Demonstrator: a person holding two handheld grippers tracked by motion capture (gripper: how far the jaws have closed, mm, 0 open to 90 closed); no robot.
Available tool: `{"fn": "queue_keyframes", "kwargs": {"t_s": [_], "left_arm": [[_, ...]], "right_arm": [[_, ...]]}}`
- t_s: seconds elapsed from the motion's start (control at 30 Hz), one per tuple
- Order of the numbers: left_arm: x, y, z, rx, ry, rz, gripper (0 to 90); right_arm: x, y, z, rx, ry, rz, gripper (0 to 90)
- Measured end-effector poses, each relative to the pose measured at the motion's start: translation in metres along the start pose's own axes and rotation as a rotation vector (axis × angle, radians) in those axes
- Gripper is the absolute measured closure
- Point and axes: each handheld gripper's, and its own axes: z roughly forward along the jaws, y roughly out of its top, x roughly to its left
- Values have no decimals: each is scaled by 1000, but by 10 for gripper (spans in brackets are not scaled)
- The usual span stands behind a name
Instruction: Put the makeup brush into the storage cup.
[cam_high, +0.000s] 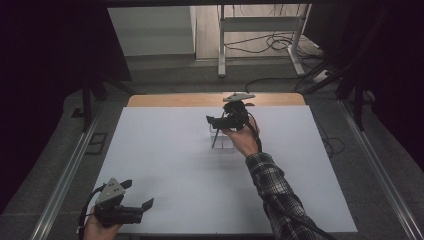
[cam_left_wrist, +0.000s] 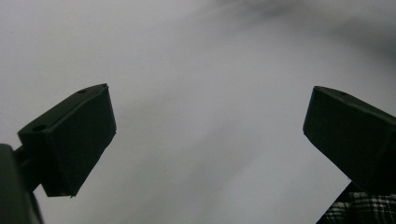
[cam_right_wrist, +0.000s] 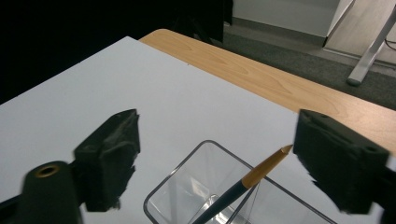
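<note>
From above, the right gripper (cam_high: 216, 120) hung over a clear container (cam_high: 223, 138) just past the middle of the white table (cam_high: 165, 165), toward one o'clock, while the left gripper (cam_high: 136, 196) sat at seven o'clock, jaws spread. Along the left gripper (cam_left_wrist: 208, 135) lay bare table (cam_left_wrist: 205, 70) between its wide jaws. The right gripper (cam_right_wrist: 217, 161) had its jaws spread, pinching nothing, directly above the container (cam_right_wrist: 187, 196), where a pencil (cam_right_wrist: 243, 184) leaned, tip toward one o'clock.
</note>
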Motion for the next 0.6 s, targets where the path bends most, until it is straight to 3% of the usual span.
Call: {"fn": "queue_keyframes", "kwargs": {"t_s": [0.27, 0.6], "left_arm": [[0, 0, 0, -3, 0, -1, 30], [0, 1, 0, 1, -8, -7, 34]], "right_arm": [[2, 0, -2, 3, 1, 8, 58], [4, 3, -8, 6, 18, 5, 50]]}}
